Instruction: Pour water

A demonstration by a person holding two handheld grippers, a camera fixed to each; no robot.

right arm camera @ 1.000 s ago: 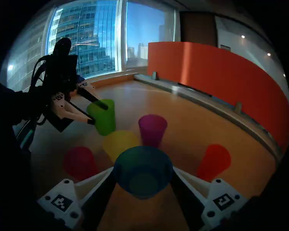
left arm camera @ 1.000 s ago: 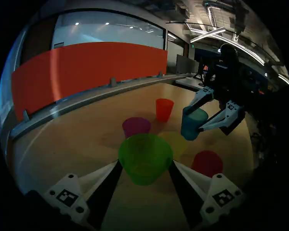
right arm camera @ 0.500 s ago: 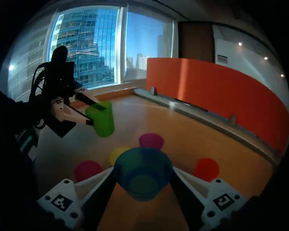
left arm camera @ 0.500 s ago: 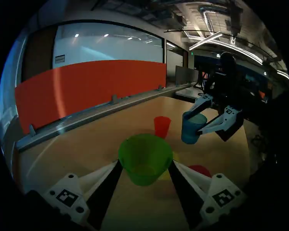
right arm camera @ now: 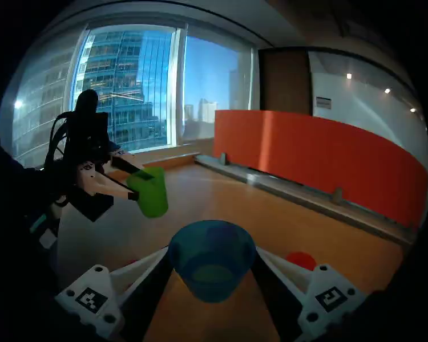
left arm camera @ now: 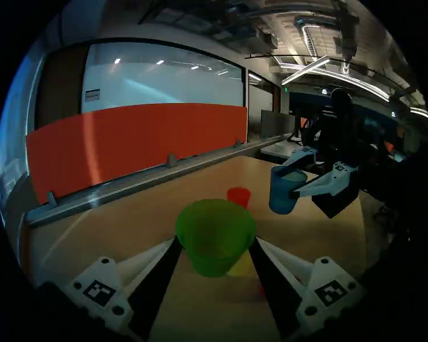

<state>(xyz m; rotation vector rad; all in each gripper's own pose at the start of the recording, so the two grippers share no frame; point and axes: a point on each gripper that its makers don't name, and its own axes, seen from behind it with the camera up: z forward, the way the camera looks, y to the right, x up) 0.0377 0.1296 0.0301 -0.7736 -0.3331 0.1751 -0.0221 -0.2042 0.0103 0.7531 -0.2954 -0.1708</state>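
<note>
Here, translucent green cup (left arm camera: 215, 242), blue cup (right arm camera: 212, 268).

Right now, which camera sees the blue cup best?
The right gripper view: the blue cup is close, its open mouth facing the camera. The left gripper view shows it small, side-on, farther off.

The green cup (left arm camera: 215, 228) and the blue cup (right arm camera: 212, 256) are translucent plastic, smooth and faintly glossy (light passes through their walls). The table (left arm camera: 128, 211) looks like smooth wood with a soft sheen. The left gripper (left arm camera: 215, 245) and right gripper (right arm camera: 212, 271) have matt white plastic jaws, black inside. The orange panel (right arm camera: 328, 154) looks matt.
</note>
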